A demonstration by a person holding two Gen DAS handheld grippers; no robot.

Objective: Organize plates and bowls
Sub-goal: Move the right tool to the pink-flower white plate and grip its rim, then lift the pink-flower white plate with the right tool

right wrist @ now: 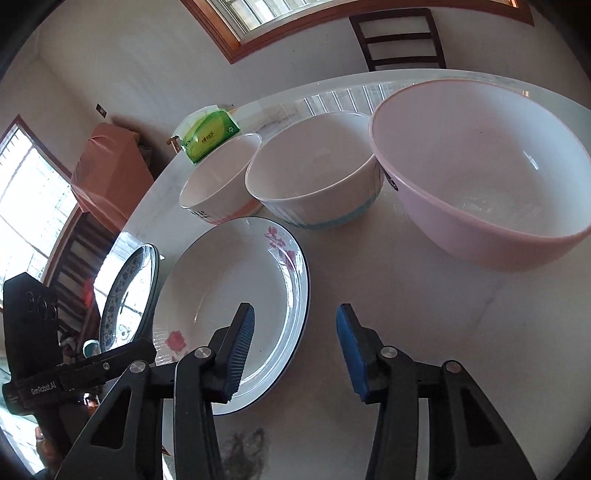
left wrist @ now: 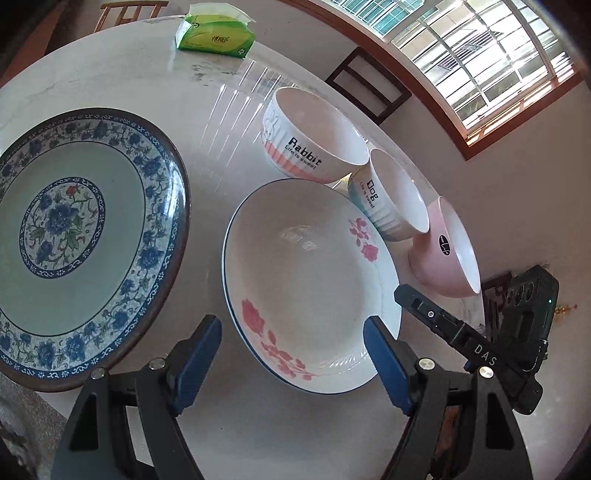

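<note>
On the round white table (left wrist: 229,125) lie a blue-patterned plate (left wrist: 85,236) at the left and a white plate with pink flowers (left wrist: 314,288) in the middle. Behind stand a "Rabbit" bowl (left wrist: 314,136), a "Dog" bowl (left wrist: 391,195) and a pink bowl (left wrist: 447,251). My left gripper (left wrist: 291,354) is open, its fingers spread above the near rim of the flowered plate. My right gripper (right wrist: 295,347) is open and empty above the table, just right of the flowered plate (right wrist: 229,295), with the pink bowl (right wrist: 480,177) ahead to the right.
A green tissue pack (left wrist: 218,33) lies at the far side of the table. Dark chairs (left wrist: 369,85) stand beyond the table edge under the windows. The right gripper's body (left wrist: 480,347) shows at the right of the left wrist view.
</note>
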